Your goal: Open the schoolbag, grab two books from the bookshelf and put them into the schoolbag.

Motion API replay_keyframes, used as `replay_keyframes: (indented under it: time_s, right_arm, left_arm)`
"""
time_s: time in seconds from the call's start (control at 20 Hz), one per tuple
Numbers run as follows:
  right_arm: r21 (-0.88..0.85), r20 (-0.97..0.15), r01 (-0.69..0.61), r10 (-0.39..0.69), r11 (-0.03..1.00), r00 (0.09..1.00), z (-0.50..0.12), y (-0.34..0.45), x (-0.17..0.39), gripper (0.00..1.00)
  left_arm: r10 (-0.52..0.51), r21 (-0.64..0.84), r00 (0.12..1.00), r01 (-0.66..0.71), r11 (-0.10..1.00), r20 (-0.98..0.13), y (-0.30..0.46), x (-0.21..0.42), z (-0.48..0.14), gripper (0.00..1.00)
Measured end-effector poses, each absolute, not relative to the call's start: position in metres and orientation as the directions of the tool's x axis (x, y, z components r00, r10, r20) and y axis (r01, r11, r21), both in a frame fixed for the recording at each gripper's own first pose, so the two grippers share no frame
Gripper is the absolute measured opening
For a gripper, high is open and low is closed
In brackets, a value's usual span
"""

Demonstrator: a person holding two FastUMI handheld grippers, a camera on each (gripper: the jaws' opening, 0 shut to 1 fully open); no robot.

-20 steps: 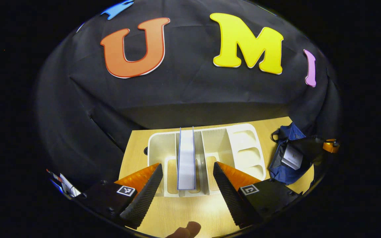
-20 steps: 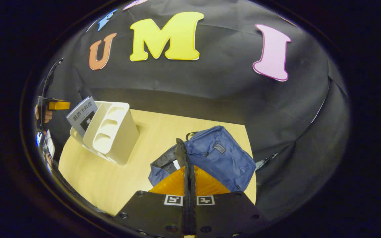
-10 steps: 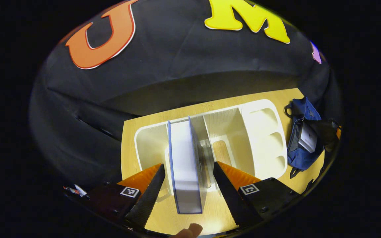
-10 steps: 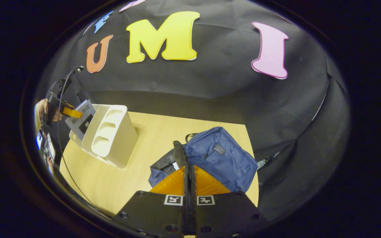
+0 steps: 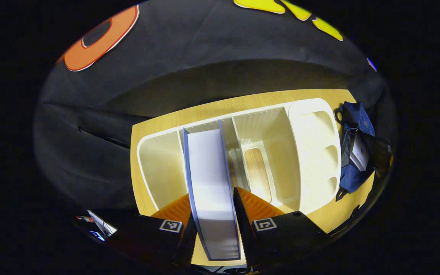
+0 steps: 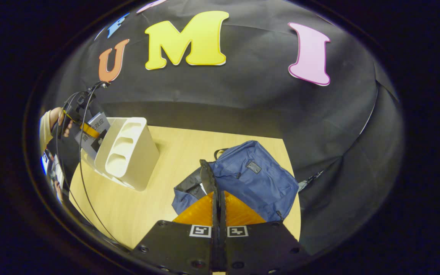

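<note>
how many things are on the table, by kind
books: 2, one upright in the bookshelf between the left claw's fingers, one inside the schoolbag
bookshelves: 1
schoolbags: 1, its opening flap pinched by the right claw
total: 4

White-paged blue-covered book upright in cream plastic bookshelf on wooden table, navy fabric schoolbag to its right

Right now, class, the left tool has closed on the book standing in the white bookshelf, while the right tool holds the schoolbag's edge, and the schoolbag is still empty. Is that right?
One detail is wrong: the schoolbag is not empty. The left gripper view shows a book already inside its open mouth. The rest stands: the left tool grips the standing book in the bookshelf, and the right tool pinches the bag's edge.
</note>
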State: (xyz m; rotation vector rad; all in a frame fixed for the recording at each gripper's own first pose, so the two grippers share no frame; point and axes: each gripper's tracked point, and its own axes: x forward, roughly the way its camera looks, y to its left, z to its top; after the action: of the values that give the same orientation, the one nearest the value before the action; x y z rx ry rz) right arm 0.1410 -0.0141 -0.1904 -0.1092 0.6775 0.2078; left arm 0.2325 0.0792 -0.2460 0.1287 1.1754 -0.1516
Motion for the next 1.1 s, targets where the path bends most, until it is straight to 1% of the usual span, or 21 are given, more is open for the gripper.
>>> replay_keyframes:
  time_s: [0.1, 0.25, 0.3, 0.4, 0.45, 0.5, 0.7, 0.85, 1.1]
  right_arm:
    - [-0.027, -0.63, -0.231, 0.163, 0.973, 0.759, -0.191, -0.012, 0.141, 0.01]
    - [-0.026, -0.624, -0.246, 0.176, 0.969, 0.762, -0.193, -0.013, 0.138, 0.01]
    - [-0.027, -0.62, -0.255, 0.184, 0.967, 0.763, -0.193, -0.014, 0.136, 0.01]
    - [-0.016, -0.616, -0.272, 0.205, 0.962, 0.761, -0.195, -0.012, 0.136, 0.01]
    - [-0.007, -0.616, -0.281, 0.217, 0.96, 0.757, -0.196, -0.012, 0.137, 0.01]
    - [0.001, -0.618, -0.287, 0.226, 0.958, 0.753, -0.197, -0.012, 0.136, 0.01]
    - [0.009, -0.613, -0.325, 0.262, 0.946, 0.745, -0.199, -0.013, 0.139, 0.01]
    - [0.002, -0.61, -0.352, 0.28, 0.936, 0.742, -0.199, -0.015, 0.143, 0.01]
    - [0.029, -0.627, -0.383, 0.315, 0.923, 0.713, -0.207, -0.013, 0.143, 0.01]
  left_arm:
    - [-0.07, -0.011, 0.354, 0.167, 0.986, -0.933, 0.072, 0.217, -0.241, 0.49]
    - [-0.054, 0.0, 0.365, 0.146, 0.989, -0.93, 0.073, 0.203, -0.224, 0.45]
    - [-0.056, -0.001, 0.375, 0.145, 0.989, -0.925, 0.074, 0.196, -0.216, 0.45]
    - [-0.053, -0.001, 0.392, 0.132, 0.991, -0.918, 0.079, 0.184, -0.202, 0.48]
    - [-0.054, -0.006, 0.4, 0.121, 0.993, -0.915, 0.079, 0.177, -0.195, 0.45]
    - [-0.061, -0.017, 0.407, 0.11, 0.994, -0.912, 0.081, 0.169, -0.19, 0.45]
    - [-0.101, -0.087, 0.413, 0.051, 0.995, -0.905, 0.075, 0.13, -0.172, 0.45]
    - [-0.121, -0.135, 0.441, 0.0, 0.991, -0.889, 0.077, 0.103, -0.159, 0.45]
    - [-0.177, -0.237, 0.447, -0.082, 0.968, -0.877, 0.077, 0.041, -0.157, 0.45]
